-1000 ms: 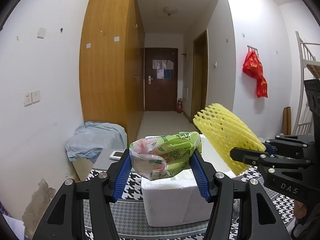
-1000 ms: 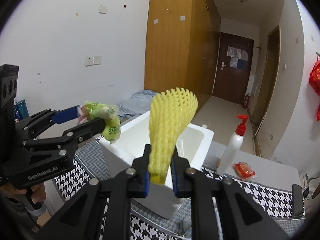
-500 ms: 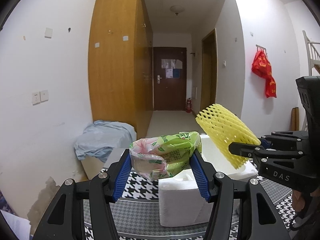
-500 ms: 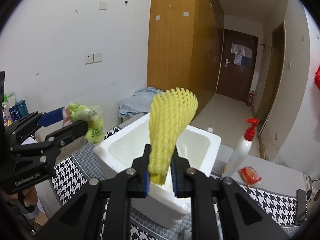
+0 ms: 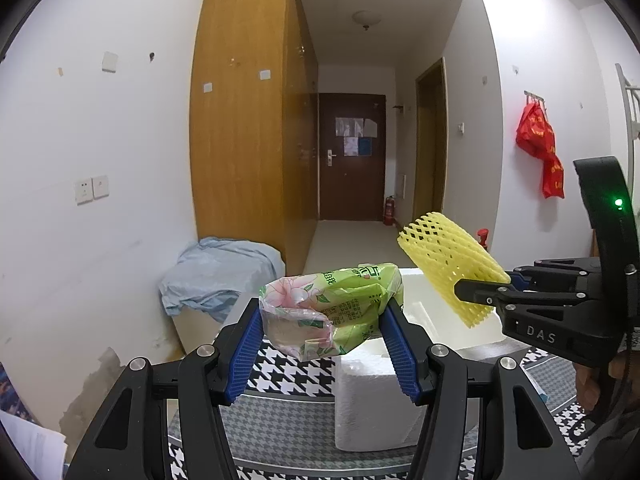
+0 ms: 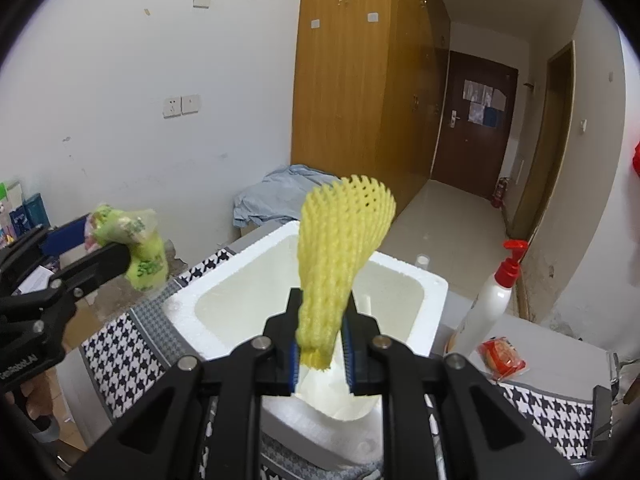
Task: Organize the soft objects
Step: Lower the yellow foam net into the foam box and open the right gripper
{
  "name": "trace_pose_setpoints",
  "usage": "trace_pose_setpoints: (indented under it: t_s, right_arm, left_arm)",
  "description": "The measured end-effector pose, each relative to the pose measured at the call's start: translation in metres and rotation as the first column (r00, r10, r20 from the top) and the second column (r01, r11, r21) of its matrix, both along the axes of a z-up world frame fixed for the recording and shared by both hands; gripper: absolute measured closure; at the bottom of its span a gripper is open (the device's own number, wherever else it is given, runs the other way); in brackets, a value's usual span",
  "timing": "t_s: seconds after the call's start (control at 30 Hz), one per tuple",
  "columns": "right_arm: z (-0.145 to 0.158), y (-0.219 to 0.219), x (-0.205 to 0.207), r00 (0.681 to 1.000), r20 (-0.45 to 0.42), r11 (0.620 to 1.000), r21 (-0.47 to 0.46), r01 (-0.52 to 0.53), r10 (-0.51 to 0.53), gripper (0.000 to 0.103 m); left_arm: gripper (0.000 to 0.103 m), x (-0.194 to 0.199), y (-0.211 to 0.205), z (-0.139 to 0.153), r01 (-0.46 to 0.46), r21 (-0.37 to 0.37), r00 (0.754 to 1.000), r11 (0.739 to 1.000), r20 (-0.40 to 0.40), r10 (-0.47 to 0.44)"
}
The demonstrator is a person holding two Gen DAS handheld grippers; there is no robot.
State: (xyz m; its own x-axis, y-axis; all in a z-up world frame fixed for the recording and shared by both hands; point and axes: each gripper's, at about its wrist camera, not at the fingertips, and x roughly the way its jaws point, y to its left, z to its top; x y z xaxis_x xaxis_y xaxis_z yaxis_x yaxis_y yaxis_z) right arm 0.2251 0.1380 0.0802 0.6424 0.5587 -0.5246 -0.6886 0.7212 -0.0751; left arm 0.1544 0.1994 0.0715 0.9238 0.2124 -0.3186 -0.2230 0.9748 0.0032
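Observation:
My left gripper (image 5: 326, 340) is shut on a green flowered tissue pack (image 5: 340, 308) and holds it in the air left of a white foam box (image 5: 376, 404). The pack also shows in the right wrist view (image 6: 136, 248). My right gripper (image 6: 322, 350) is shut on a yellow foam fruit net (image 6: 340, 256) and holds it upright over the near rim of the foam box (image 6: 432, 292), whose inside looks bare. The net also shows in the left wrist view (image 5: 448, 264), above the box's right side.
The box stands on a houndstooth cloth (image 6: 120, 348). A white pump bottle with a red top (image 6: 492, 300) and a small red snack packet (image 6: 502, 358) sit right of the box. A blue cloth heap (image 5: 216, 272) lies behind on the left.
Both grippers have drawn back and left from the foam box with their loads still held. The box now sits lower and further right in the left wrist view.

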Motion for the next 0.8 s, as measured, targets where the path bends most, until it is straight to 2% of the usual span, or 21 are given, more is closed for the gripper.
trace_pose_setpoints:
  t_s: [0.1, 0.17, 0.2, 0.23, 0.33, 0.43, 0.8]
  right_arm:
    - [-0.002, 0.002, 0.005, 1.0, -0.02, 1.0, -0.003, 0.003, -0.003, 0.078]
    - [-0.003, 0.003, 0.007, 1.0, -0.031, 1.0, 0.002, 0.004, -0.004, 0.049]
    - [-0.003, 0.002, 0.007, 0.999, -0.032, 1.0, 0.01, 0.003, -0.003, 0.043]
    - [-0.003, 0.002, 0.006, 1.0, -0.03, 1.0, 0.016, 0.004, -0.003, 0.039]
    - [0.0, 0.001, 0.006, 1.0, -0.024, 1.0, 0.014, 0.016, -0.015, 0.036]
    - [0.001, -0.002, 0.004, 1.0, -0.019, 0.999, 0.024, 0.024, -0.023, 0.019]
    - [0.005, -0.013, 0.0, 0.999, -0.016, 0.999, 0.041, 0.036, -0.035, 0.017]
  left_arm:
    - [0.043, -0.001, 0.0, 0.0, -0.002, -0.004, 1.0, 1.0, 0.002, 0.002]
    - [0.043, -0.001, -0.001, 0.002, -0.005, -0.005, 1.0, 1.0, 0.004, 0.005]
    - [0.043, -0.001, -0.001, 0.002, -0.005, -0.008, 1.0, 1.0, 0.004, 0.005]
    - [0.043, -0.001, -0.002, 0.002, -0.004, -0.009, 1.0, 1.0, 0.005, 0.004]
    - [0.043, -0.003, -0.002, 0.003, -0.008, -0.011, 1.0, 1.0, 0.008, 0.008]
    - [0.043, -0.003, -0.002, 0.003, -0.011, -0.012, 1.0, 1.0, 0.011, 0.011]
    - [0.043, -0.002, -0.003, 0.005, -0.004, -0.008, 1.0, 1.0, 0.023, 0.004]
